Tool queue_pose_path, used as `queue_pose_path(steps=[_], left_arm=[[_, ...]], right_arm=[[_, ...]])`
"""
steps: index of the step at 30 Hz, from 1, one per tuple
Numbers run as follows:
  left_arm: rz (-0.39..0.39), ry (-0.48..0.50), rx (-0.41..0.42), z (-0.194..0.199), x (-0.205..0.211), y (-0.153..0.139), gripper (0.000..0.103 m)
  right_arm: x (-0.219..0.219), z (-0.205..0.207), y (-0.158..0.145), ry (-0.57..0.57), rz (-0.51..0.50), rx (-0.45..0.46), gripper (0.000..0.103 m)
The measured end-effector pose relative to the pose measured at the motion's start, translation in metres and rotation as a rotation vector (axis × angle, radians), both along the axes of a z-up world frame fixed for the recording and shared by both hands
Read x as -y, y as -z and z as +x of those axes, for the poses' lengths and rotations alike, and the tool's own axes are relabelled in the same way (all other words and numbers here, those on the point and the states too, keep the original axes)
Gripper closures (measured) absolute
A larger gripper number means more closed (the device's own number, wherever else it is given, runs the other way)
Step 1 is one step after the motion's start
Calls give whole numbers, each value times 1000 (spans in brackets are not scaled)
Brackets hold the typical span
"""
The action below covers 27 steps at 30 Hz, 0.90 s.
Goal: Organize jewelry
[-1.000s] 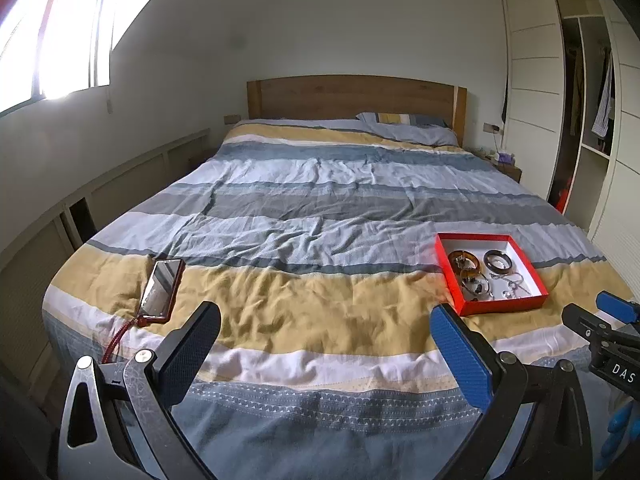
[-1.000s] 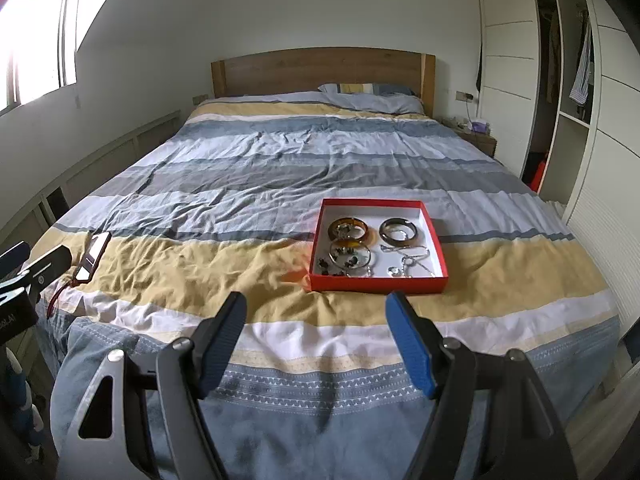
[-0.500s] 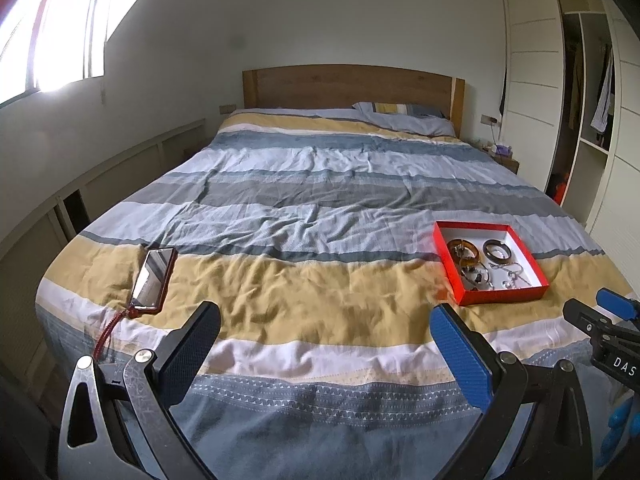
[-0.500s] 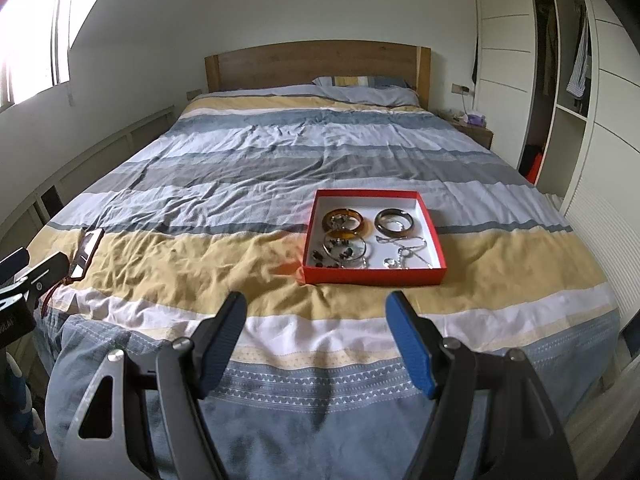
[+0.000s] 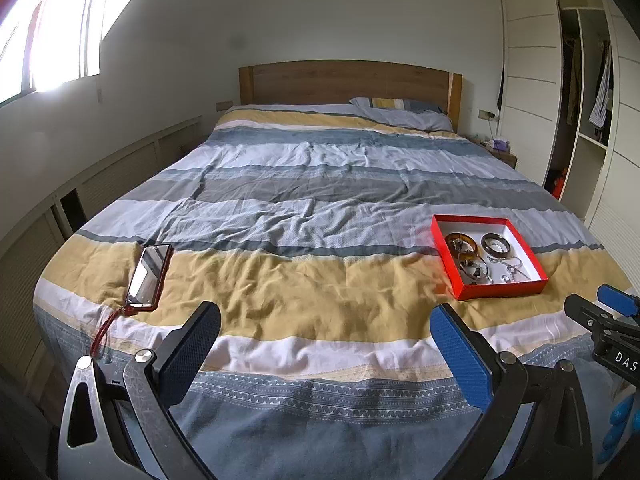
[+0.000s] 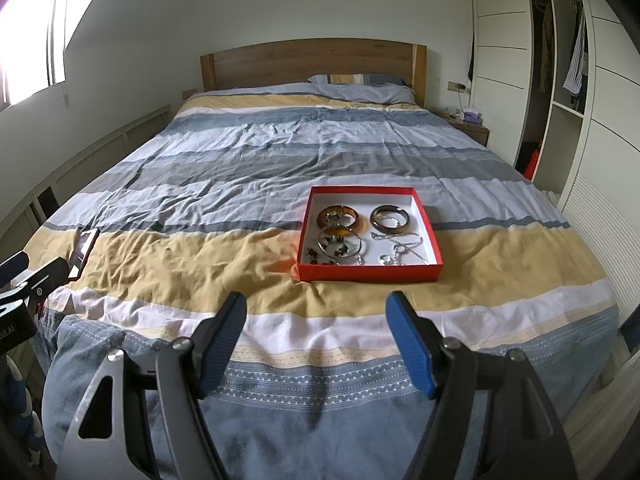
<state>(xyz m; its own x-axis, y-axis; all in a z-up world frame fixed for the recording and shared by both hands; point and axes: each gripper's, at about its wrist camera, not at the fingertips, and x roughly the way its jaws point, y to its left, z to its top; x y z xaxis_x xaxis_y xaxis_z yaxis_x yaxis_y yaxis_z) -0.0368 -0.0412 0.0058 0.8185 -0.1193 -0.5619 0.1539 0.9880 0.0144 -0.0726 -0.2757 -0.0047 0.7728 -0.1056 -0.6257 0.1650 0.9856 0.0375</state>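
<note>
Both tools are hovering over the near foot of the bed (image 6: pixel 280 152), clear of the work. The left gripper (image 5: pixel 324 336) is standing with its jaws spread wide and is holding nothing. The right gripper (image 6: pixel 316 328) is likewise gaping wide and is carrying nothing.

The red tray (image 6: pixel 370 273) is lying on the yellow band of the duvet, right of centre and directly ahead of the right gripper. Inside it an amber bangle (image 6: pixel 338 216) is sitting at the far left, a dark bangle (image 6: pixel 390 219) at the far right, a silver hoop with dark beads (image 6: pixel 340 246) at the near left, and a tangled silver chain (image 6: pixel 402 252) at the near right. The amber bangle and the hoop are overlapping.

A phone (image 5: pixel 147 275) with a red cord is lying well apart to the left, near the left gripper.

Risks, as judged: the duvet is soft and creased, so pressing down on the tray's rim is likely to tip it and spill its contents. The chain is fine and knotted; a wide pinch may drag neighbouring pieces along. The overlapping rings may lift together. Small beads may slip between the pads.
</note>
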Motion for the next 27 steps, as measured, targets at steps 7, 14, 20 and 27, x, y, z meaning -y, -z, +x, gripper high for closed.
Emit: queue_pose_path(steps=[7,14,20,27], left_arm=[[5,9,-10,2,4,8,1],[8,12,-23,9,4,14,1],[10,6,-28,13,3,18,1],[13,9,-35,18,2,23,1]], right_arm=[[2,0,1,6,0,2,32],[5,1,3,8,0,0,32],[5,2,3,11,-3,-2,32],[12,2,7,15,-3,-7,32]])
